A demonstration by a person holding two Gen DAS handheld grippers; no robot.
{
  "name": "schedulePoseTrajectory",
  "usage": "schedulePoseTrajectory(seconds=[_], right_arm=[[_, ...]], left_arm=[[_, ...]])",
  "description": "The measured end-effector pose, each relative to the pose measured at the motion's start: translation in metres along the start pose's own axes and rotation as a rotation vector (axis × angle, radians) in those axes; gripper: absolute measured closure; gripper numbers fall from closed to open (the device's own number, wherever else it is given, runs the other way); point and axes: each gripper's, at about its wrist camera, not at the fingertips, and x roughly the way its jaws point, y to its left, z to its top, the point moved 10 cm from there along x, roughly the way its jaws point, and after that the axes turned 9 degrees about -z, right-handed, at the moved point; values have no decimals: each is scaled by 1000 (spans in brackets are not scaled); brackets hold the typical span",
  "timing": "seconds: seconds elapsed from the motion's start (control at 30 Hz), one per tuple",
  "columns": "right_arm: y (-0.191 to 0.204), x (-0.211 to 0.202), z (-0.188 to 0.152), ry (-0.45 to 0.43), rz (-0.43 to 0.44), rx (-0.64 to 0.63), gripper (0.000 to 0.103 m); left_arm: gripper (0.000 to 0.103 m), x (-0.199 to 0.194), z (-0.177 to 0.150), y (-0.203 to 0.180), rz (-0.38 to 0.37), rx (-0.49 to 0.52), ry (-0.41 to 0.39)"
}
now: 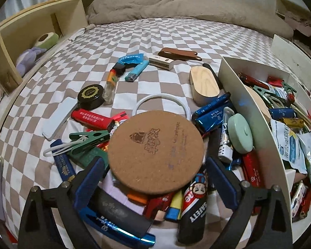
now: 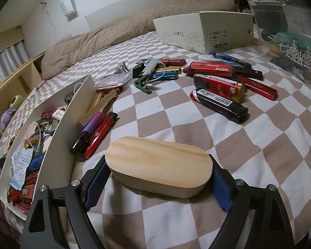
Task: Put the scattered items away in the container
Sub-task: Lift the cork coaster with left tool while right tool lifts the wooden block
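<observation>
My left gripper [image 1: 155, 167] is shut on a round cork coaster [image 1: 155, 152], held above a pile of lighters [image 1: 193, 207] and clips on the checkered bed. The white container box [image 1: 257, 112] stands at the right, full of lighters and packets. My right gripper [image 2: 160, 176] has its blue pads against both ends of an oval wooden block [image 2: 158, 164] lying on the bed; the same block shows in the left wrist view [image 1: 204, 87]. The container is at the left in the right wrist view [image 2: 58, 128].
More lighters [image 2: 217, 87], a green clip [image 2: 143, 84] and a shoe box [image 2: 205, 33] lie beyond the block. A clear plastic bin [image 2: 286, 27] stands far right. A black round tin [image 1: 91, 96], a white ring [image 1: 161, 101] and a beige blanket [image 1: 176, 8] lie ahead of the coaster.
</observation>
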Motion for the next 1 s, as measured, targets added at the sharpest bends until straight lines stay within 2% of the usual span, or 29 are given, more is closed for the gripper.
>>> schedulePoseTrajectory(seconds=[0.13,0.47,0.87,1.0], right_arm=[[0,0,0,0,0,-1,13],[1,1,0,-4,-16,-12,12],[3,0,0,-5,-64,-63,15],[3,-1,-1,-5,-62,-61,15]], left_arm=[[3,7,4,-5,-13,-4,5],[3,21,12,3,13,-35,-5],[5,1,18,-3,-13,-37,-82],[5,-3,17,-6,4,-13,-88]])
